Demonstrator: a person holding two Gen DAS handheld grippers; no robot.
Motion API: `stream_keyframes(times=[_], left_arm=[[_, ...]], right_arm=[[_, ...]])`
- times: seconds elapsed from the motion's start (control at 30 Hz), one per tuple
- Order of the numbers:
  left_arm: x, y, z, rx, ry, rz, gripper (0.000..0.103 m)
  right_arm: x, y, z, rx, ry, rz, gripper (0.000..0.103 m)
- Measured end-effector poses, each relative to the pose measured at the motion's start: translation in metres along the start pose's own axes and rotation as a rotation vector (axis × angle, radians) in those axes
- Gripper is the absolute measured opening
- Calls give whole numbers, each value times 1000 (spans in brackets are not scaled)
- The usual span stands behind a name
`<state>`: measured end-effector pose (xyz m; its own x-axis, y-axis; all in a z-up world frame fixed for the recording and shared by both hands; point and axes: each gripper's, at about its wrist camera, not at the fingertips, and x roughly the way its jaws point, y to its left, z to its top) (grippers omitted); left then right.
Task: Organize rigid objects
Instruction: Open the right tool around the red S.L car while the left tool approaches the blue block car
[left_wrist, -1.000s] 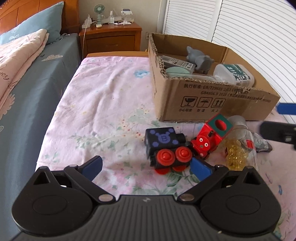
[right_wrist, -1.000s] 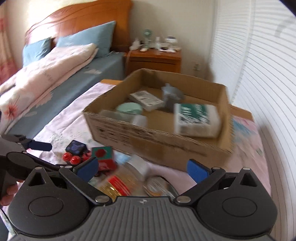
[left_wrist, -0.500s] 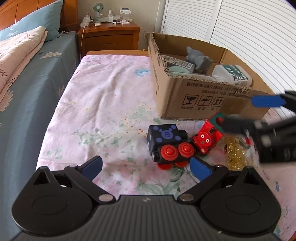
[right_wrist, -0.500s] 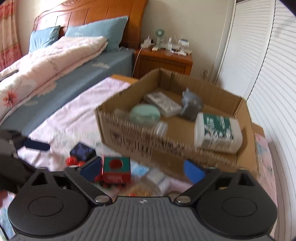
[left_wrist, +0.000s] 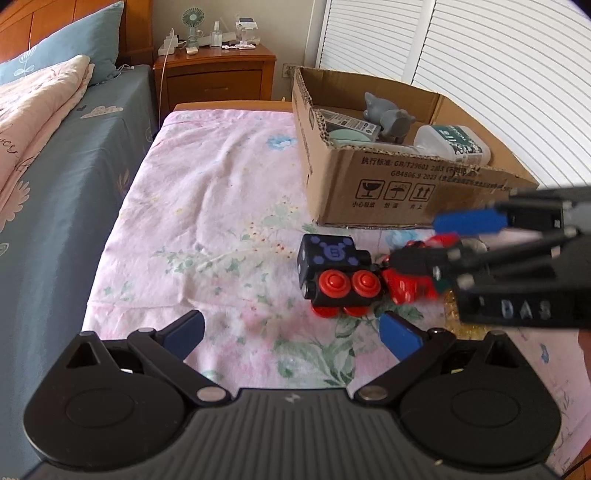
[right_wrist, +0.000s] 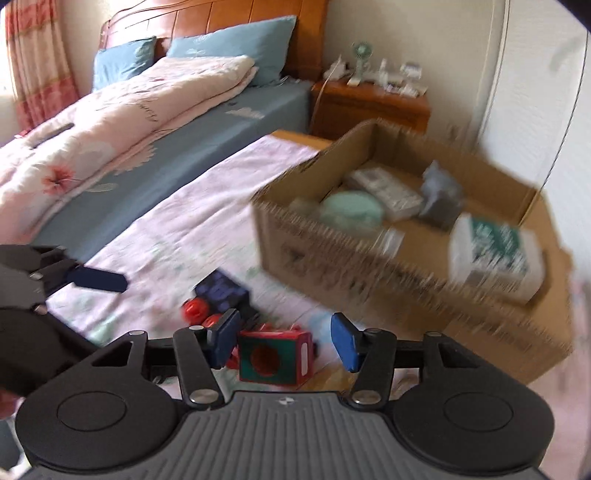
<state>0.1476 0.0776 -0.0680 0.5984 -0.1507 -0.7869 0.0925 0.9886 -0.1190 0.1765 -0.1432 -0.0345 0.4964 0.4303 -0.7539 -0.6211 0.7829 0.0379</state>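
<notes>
Two toy engines lie ahead of the left gripper (left_wrist: 291, 332), whose fingers are spread wide and empty: the black engine (left_wrist: 334, 275) sits just beyond its right fingertip, and the right gripper (left_wrist: 439, 240), off at the edge a second ago, has swung in over the red engine (left_wrist: 410, 284) beside it. From the right wrist, that red engine (right_wrist: 275, 358) now sits between the parted, narrowing fingers of the right gripper (right_wrist: 282, 338), with no squeeze evident, so a pickup for the cardboard box (right_wrist: 373, 266) ahead-right looks imminent.
</notes>
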Motion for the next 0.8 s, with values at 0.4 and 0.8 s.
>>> stream_keyframes(times=[0.4, 0.8], left_arm=[[-23, -10, -20, 71, 5, -7, 100], [-54, 1, -26, 100, -46, 44, 100]], right_arm=[[-15, 12, -14, -10, 1, 5, 57], [24, 27, 3, -75, 51, -137, 63]])
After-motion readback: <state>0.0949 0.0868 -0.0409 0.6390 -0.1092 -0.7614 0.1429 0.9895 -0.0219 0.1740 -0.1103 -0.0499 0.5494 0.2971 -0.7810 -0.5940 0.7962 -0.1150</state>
